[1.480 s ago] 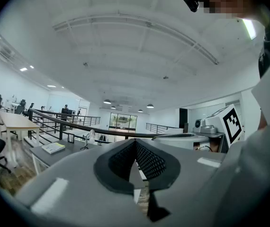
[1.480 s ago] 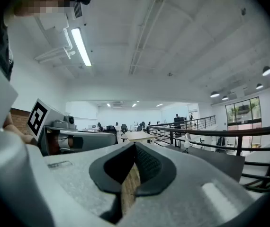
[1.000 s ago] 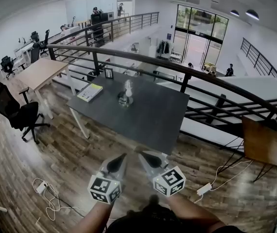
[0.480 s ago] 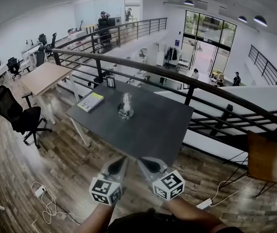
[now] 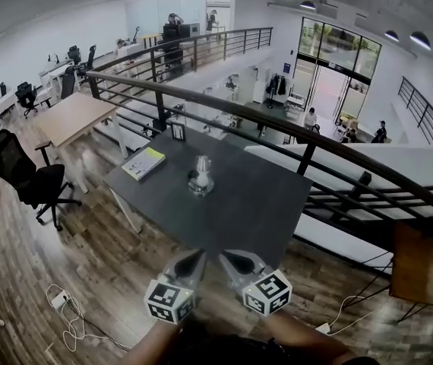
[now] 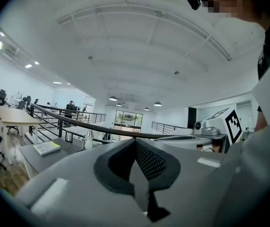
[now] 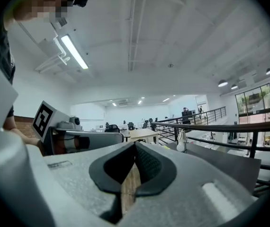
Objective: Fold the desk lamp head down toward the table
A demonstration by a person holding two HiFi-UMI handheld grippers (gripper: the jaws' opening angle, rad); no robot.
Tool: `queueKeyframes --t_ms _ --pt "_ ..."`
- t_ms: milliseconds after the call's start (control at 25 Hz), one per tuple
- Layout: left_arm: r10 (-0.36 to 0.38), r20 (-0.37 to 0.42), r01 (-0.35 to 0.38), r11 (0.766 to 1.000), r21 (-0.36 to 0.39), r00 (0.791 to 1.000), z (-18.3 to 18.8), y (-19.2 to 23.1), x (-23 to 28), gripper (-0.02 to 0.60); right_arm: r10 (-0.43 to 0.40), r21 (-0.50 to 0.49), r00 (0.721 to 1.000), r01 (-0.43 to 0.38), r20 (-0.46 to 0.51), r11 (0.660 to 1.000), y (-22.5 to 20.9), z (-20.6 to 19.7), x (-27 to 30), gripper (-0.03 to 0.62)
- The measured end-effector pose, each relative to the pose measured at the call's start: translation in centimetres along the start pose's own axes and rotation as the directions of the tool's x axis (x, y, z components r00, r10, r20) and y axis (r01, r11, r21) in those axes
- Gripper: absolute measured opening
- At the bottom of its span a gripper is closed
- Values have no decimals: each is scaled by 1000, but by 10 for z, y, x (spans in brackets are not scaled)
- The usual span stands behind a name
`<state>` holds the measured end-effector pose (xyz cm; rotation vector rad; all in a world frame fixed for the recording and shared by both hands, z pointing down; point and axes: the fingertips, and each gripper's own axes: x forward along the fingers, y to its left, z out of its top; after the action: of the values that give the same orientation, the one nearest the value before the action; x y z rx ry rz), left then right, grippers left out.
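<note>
A small white desk lamp (image 5: 200,175) stands upright on a round base in the middle of the dark grey table (image 5: 254,204). It also shows far off as a small lamp (image 6: 87,137) in the left gripper view, and as a small lamp (image 7: 182,141) in the right gripper view. My left gripper (image 5: 196,255) and right gripper (image 5: 228,257) are held side by side at the table's near edge, well short of the lamp. Both point level toward it. Each has its jaws shut with nothing between them, as seen at the left gripper (image 6: 135,143) and right gripper (image 7: 135,145).
A yellow-green book (image 5: 143,163) and a small picture frame (image 5: 178,131) lie on the table's far left. A black railing (image 5: 292,124) runs behind the table. A black office chair (image 5: 19,177) stands at the left, cables (image 5: 68,310) lie on the floor, and a wooden chair (image 5: 421,265) is at the right.
Both grippers have moved forward together toward the table, which now sits closer and lower in the head view. The lamp has not moved. Jaws stay shut.
</note>
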<state>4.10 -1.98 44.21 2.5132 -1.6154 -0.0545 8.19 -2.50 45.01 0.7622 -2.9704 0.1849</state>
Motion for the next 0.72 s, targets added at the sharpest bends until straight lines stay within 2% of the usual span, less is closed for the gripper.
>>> queueKeyframes --t_ms 400,720 --pt "-130 -2 130 991 -7 991 27 85 50 2 -102 -2 995 103 21 995 -46 21 94 3" --pt "-208 -14 208 978 -24 978 47 141 64 0 -180 22 983 179 32 984 -59 34 149 3"
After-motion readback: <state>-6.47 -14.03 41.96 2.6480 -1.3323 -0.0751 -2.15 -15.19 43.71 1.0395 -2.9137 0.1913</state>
